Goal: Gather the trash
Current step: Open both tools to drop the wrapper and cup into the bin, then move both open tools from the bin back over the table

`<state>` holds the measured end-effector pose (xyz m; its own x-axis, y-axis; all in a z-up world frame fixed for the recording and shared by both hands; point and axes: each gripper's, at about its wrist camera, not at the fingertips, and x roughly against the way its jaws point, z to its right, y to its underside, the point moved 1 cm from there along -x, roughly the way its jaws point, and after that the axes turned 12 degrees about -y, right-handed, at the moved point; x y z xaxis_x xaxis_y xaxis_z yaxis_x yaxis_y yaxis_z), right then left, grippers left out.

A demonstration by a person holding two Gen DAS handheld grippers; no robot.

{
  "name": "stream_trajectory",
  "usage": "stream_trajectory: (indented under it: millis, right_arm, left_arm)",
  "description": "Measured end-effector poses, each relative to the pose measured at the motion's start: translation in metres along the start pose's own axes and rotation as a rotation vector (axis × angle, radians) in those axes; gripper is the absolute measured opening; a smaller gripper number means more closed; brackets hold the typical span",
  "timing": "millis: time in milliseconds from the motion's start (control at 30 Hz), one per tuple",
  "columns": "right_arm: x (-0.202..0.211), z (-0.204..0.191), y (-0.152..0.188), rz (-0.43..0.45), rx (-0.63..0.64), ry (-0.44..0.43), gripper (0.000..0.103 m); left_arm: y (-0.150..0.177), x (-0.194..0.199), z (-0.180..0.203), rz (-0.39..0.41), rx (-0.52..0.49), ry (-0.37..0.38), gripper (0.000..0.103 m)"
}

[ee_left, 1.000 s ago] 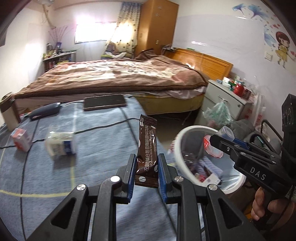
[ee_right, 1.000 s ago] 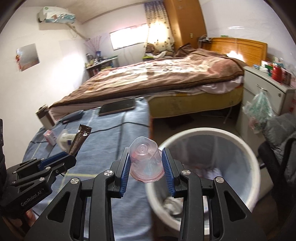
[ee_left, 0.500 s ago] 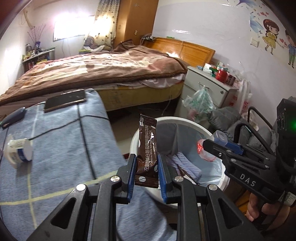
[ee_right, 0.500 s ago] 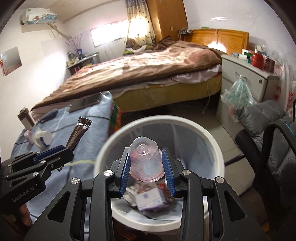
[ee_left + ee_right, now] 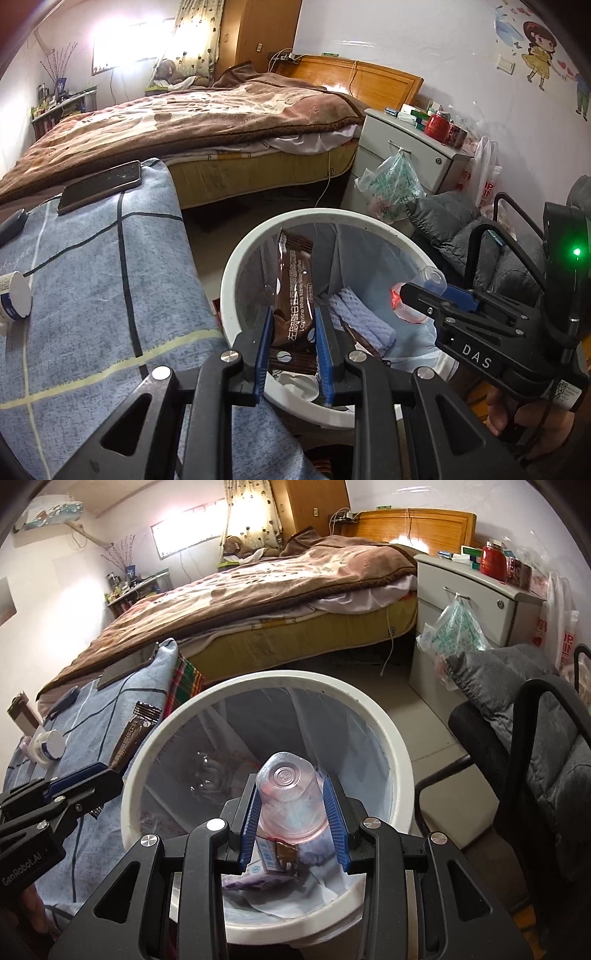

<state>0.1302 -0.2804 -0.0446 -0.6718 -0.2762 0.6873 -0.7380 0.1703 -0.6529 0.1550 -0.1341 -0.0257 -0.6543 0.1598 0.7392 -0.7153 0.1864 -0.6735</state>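
Both tools arrive loaded: the left tool (image 5: 293,345) is clenched on a brown coffee sachet (image 5: 295,295), the right tool (image 5: 293,829) on an upturned clear plastic cup (image 5: 290,799), each poised over the white trash bin (image 5: 397,746) (already holding wrappers). Neither is dropped yet. On the bench (image 5: 92,295), a small white tub (image 5: 16,301) lies on its side, apparently trash left to gather.
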Motion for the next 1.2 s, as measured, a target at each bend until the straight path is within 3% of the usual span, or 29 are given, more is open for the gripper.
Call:
stream_trajectory:
  millis: [133, 200, 233, 267, 333, 767, 1200]
  right_arm:
    - [-0.003, 0.001, 0.001, -0.015, 0.001, 0.011, 0.037]
    - [-0.002, 0.001, 0.001, -0.015, 0.000, 0.016, 0.041]
    - [-0.003, 0.002, 0.001, -0.016, -0.003, 0.015, 0.048]
    - [-0.003, 0.002, 0.001, -0.017, -0.006, 0.012, 0.055]
    - [-0.002, 0.002, 0.001, -0.012, -0.008, 0.005, 0.058]
    - [0.004, -0.018, -0.002, 0.025, 0.033, -0.018, 0.058]
    - [-0.005, -0.079, -0.004, 0.037, 0.136, -0.142, 0.058]
  left_arm:
    - [0.000, -0.003, 0.001, -0.010, 0.013, 0.006, 0.046]
    - [0.001, -0.002, 0.001, -0.004, 0.014, 0.003, 0.050]
    - [0.001, -0.002, 0.001, -0.003, 0.013, -0.003, 0.052]
    - [0.000, -0.002, 0.000, -0.004, 0.016, -0.005, 0.052]
    - [0.001, 0.000, -0.002, -0.002, 0.025, 0.003, 0.052]
    - [0.007, 0.024, -0.039, 0.033, 0.080, -0.048, 0.053]
    - [0.028, 0.058, -0.119, 0.084, 0.198, -0.175, 0.055]
